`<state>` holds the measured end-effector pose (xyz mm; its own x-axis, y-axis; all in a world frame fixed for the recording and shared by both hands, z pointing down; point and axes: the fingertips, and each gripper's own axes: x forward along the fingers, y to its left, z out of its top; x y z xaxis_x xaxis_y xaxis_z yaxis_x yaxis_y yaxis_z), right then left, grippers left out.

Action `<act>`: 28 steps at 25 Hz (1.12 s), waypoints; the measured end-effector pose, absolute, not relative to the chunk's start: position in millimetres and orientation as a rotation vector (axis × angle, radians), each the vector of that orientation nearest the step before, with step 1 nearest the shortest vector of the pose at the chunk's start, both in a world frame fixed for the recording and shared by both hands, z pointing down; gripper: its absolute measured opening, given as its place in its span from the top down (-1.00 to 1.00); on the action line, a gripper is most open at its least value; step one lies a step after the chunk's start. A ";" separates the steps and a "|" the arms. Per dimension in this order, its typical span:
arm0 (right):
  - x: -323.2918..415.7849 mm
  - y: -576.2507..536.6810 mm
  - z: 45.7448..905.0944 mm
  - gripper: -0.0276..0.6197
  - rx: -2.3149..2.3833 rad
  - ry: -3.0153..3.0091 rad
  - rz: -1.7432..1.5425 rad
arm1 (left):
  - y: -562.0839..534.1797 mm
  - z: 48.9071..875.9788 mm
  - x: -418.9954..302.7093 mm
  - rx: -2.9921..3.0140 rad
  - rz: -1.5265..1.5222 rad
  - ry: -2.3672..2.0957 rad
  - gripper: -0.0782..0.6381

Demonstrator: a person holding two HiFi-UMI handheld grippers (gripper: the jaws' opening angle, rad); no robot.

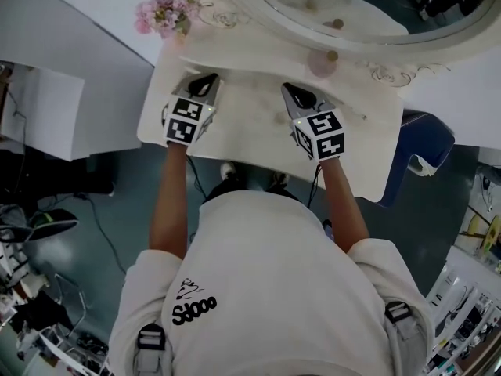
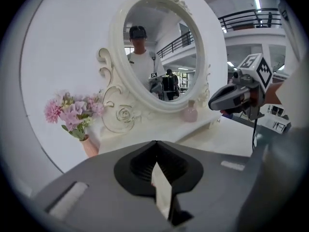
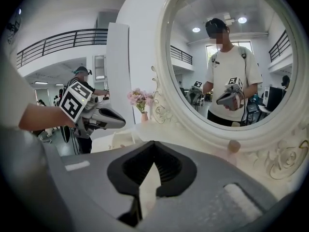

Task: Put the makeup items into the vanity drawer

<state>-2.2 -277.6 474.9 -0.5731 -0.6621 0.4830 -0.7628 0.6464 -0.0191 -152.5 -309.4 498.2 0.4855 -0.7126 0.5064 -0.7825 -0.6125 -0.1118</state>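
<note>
A white vanity table (image 1: 235, 135) stands below me with an oval mirror (image 1: 368, 14) at its back. A small pink bottle (image 1: 321, 63) sits by the mirror's base, also seen in the left gripper view (image 2: 190, 113) and the right gripper view (image 3: 233, 148). A thin pencil-like item (image 1: 351, 113) lies right of my right gripper. My left gripper (image 1: 210, 78) hovers over the table's left half, jaws shut and empty (image 2: 155, 144). My right gripper (image 1: 288, 89) hovers over the middle, also shut on nothing (image 3: 153, 144). No drawer front shows from above.
A vase of pink flowers (image 1: 164, 14) stands at the table's back left corner. A blue stool (image 1: 427, 143) sits off the right end of the table. Cables and gear lie on the floor at the left (image 1: 47, 225).
</note>
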 end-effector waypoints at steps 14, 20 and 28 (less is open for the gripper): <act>29.8 -242.0 520.2 0.64 0.856 -2.400 0.290 | -223.6 520.8 -83.6 2.454 0.724 -1.377 0.73; 32.2 -239.9 586.9 0.25 0.711 -2.295 0.283 | -189.2 537.0 -93.5 2.315 0.709 -1.459 0.73; 34.2 -235.4 650.4 0.15 0.627 -2.172 0.300 | -151.2 547.3 -121.7 2.161 0.670 -1.559 0.73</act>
<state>34.2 -235.4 650.4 -0.5268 -0.3324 0.7823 -0.5323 0.8466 0.0013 -121.7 -151.2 547.3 0.2665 -0.7648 0.5866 -0.9519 -0.3042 0.0358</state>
